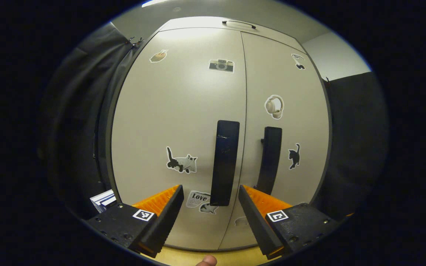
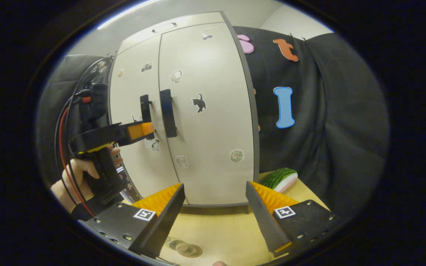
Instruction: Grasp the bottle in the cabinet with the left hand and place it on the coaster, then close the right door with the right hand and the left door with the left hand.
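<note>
Left gripper view: left tongs (image 1: 210,199) spread wide and empty, straight ahead the closed cabinet (image 1: 183,111), left door handle (image 1: 225,162) between the fingers, right door handle (image 1: 270,159) just beyond to the right. Right gripper view: right tongs (image 2: 215,197) wide open, empty, over the worktop (image 2: 216,229); cabinet ahead with both doors shut, bottle hidden, left tongs at upper left by the handles, held by a hand (image 2: 83,170).
</note>
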Action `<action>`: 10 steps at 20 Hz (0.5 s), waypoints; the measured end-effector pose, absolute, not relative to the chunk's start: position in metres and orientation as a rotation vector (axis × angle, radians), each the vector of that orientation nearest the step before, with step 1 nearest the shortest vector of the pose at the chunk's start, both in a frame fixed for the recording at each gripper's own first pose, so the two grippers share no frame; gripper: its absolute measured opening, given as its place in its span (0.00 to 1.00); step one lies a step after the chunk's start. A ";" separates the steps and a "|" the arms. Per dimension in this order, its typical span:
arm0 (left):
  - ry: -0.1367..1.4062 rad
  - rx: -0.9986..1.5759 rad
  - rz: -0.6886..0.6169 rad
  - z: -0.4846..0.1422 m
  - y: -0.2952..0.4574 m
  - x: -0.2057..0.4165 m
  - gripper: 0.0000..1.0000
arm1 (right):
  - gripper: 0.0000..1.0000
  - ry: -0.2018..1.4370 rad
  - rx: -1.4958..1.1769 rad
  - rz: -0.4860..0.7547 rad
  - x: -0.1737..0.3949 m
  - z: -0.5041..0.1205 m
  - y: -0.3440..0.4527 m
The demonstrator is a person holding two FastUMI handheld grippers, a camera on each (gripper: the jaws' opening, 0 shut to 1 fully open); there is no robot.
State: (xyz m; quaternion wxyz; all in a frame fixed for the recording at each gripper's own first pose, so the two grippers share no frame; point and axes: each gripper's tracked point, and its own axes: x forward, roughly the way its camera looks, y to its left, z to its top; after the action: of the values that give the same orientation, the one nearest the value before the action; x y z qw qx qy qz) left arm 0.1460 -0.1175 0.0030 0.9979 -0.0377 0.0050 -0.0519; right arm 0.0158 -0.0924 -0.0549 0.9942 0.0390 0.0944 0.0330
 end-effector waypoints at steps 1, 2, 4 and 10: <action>0.015 -0.078 -0.102 0.005 -0.117 0.133 0.95 | 1.00 0.184 0.077 0.071 0.015 -0.052 -0.092; 0.016 -0.087 -0.107 0.007 -0.117 0.122 0.95 | 1.00 0.178 0.073 0.074 0.015 -0.048 -0.091; 0.023 -0.098 -0.093 0.010 -0.112 0.098 0.95 | 1.00 0.162 0.067 0.082 0.015 -0.039 -0.089; 0.021 -0.078 -0.021 0.011 -0.089 0.037 0.95 | 1.00 0.102 0.027 0.094 0.013 -0.008 -0.073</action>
State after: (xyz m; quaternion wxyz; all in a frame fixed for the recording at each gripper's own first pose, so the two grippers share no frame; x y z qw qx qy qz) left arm 0.0365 -0.0893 0.0106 0.9991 -0.0388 0.0106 -0.0105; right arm 0.0125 -0.0734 -0.0081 0.9975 0.0135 0.0509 0.0467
